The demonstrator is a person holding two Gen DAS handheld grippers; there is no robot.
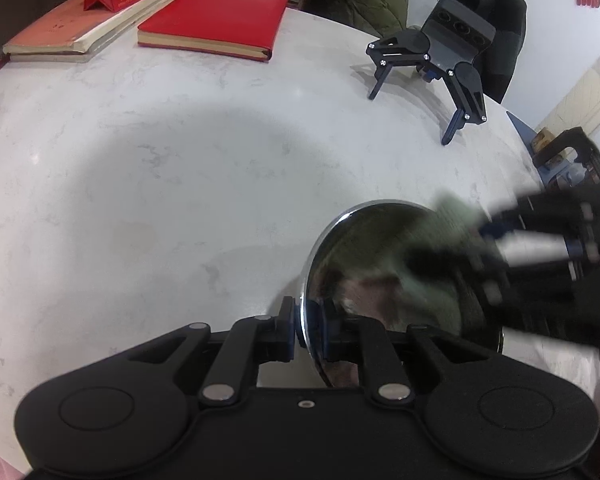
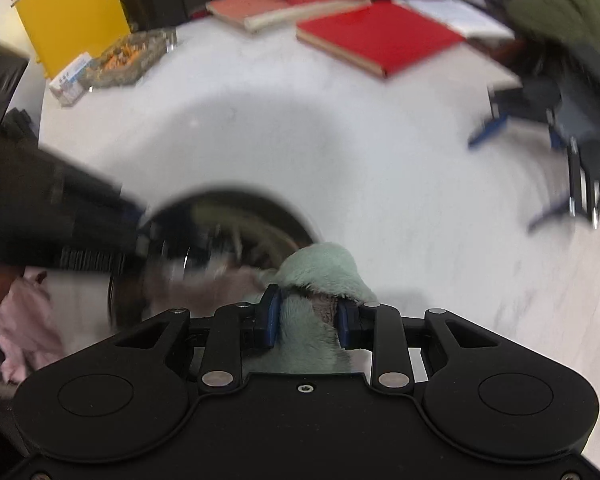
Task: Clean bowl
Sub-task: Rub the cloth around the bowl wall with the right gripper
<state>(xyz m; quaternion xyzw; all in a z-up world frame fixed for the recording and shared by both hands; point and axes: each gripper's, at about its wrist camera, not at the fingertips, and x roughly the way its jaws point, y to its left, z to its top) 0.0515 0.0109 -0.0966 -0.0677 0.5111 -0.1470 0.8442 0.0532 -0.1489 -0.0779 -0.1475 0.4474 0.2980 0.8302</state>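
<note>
A shiny steel bowl (image 1: 380, 264) is tipped up on its edge over the white marble table. My left gripper (image 1: 309, 332) is shut on the bowl's near rim. In the right wrist view the bowl (image 2: 228, 232) lies ahead and to the left, blurred. My right gripper (image 2: 308, 320) is shut on a pale green fluffy cloth (image 2: 320, 276), whose bunched tip reaches the bowl's edge. The left wrist view shows the right gripper (image 1: 500, 240) coming in blurred from the right, with the green cloth (image 1: 456, 212) against the bowl's inner face. The left gripper (image 2: 60, 216) appears as a dark blur at left.
Red books (image 1: 216, 20) and a pink one (image 1: 56, 32) lie at the table's far side. A spare black gripper (image 1: 436, 60) stands at the far right. A snack tray (image 2: 128, 56), a small box (image 2: 70, 78), a yellow board (image 2: 72, 8) and a seated person in green (image 2: 568, 12) are beyond.
</note>
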